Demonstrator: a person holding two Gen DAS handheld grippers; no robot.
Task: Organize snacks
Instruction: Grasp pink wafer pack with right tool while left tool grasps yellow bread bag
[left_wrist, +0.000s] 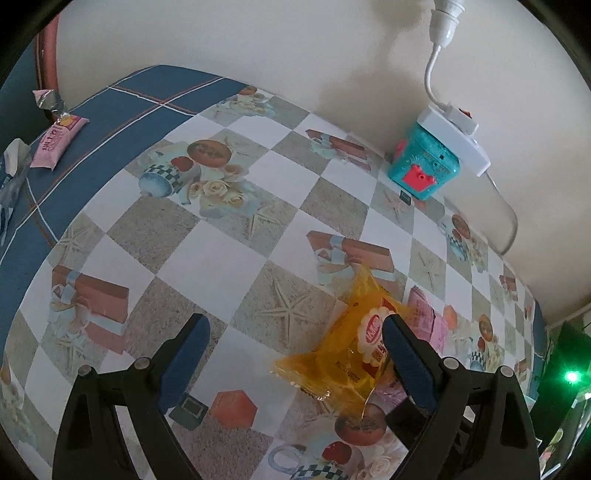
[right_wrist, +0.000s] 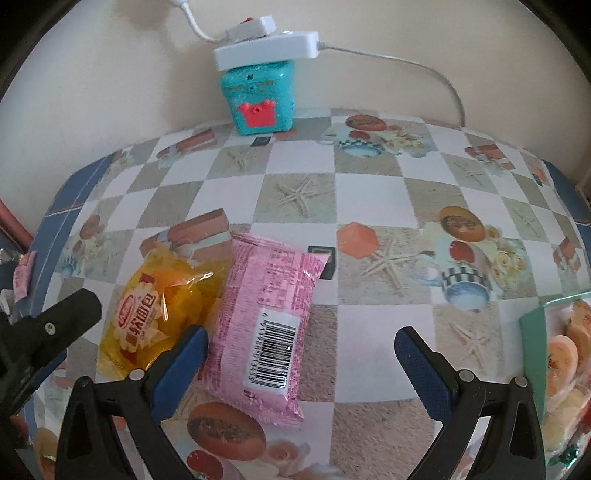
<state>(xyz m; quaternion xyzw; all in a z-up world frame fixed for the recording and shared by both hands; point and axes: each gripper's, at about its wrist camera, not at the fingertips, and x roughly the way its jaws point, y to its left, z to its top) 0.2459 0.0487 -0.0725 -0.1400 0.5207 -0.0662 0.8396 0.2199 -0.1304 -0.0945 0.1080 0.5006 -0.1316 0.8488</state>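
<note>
A yellow snack packet (left_wrist: 351, 343) (right_wrist: 159, 306) lies on the patterned tablecloth beside a pink snack packet (right_wrist: 266, 325) (left_wrist: 424, 317), their long sides touching. My left gripper (left_wrist: 295, 339) is open and empty, its right finger over the yellow packet's edge. My right gripper (right_wrist: 301, 347) is open and empty, low over the near end of the pink packet. Another pink packet (left_wrist: 59, 142) lies at the far left on the blue border. The left gripper's finger shows at the left of the right wrist view (right_wrist: 55, 325).
A teal toy box (left_wrist: 424, 162) (right_wrist: 260, 99) with a white power strip (right_wrist: 266, 46) on top stands against the wall. A green-edged snack bag or box (right_wrist: 561, 354) sits at the right edge. Crumpled wrappers (left_wrist: 14, 166) lie at the far left.
</note>
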